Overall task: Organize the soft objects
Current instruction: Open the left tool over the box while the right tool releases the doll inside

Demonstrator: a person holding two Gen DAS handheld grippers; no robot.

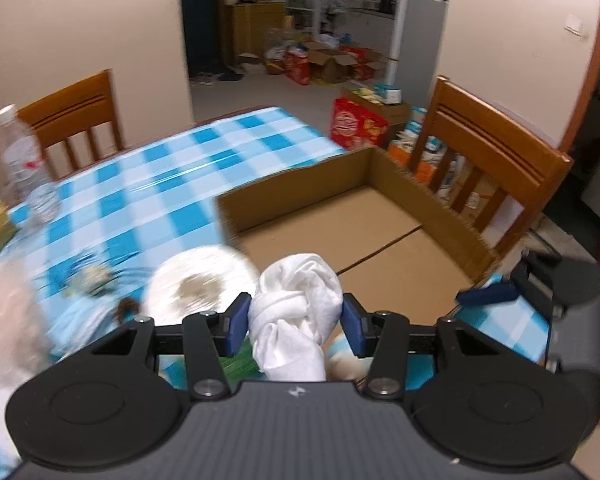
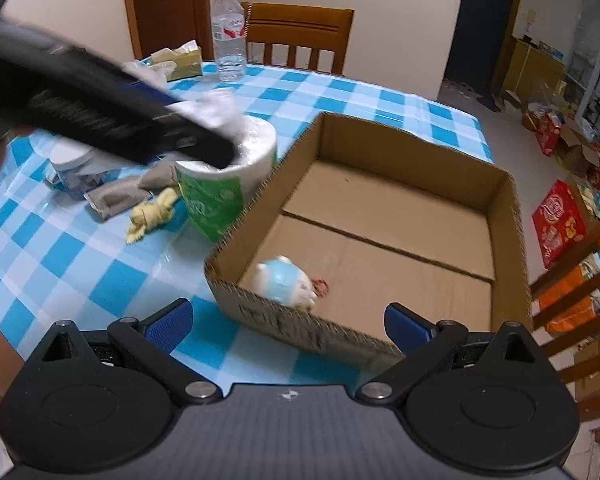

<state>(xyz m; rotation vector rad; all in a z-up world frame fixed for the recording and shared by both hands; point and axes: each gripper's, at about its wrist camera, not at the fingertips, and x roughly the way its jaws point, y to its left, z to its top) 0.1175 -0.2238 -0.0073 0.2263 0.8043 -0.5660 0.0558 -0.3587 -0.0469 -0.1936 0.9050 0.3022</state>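
Note:
My left gripper (image 1: 296, 320) is shut on a knotted white cloth (image 1: 296, 300), held above the near edge of an open cardboard box (image 1: 384, 172). The right wrist view shows that gripper (image 2: 204, 120) as a dark blur over a paper roll (image 2: 224, 184), the white cloth (image 2: 216, 110) at its tip. My right gripper (image 2: 288, 320) stands wide open at the box's (image 2: 508, 216) near corner, nothing between its fingers. A small blue and white plush toy (image 2: 286, 282) lies inside the box at that corner. A yellow knotted cloth (image 2: 152, 216) and a grey cloth (image 2: 116, 196) lie on the checked tablecloth (image 2: 80, 260).
A water bottle (image 2: 229, 32), a tissue pack (image 2: 180, 60) and a white tub (image 2: 70, 166) stand at the table's far side. Wooden chairs (image 1: 488, 160) flank the table. The right gripper (image 1: 496, 292) shows at the box's right edge. Boxes and bags crowd the floor beyond.

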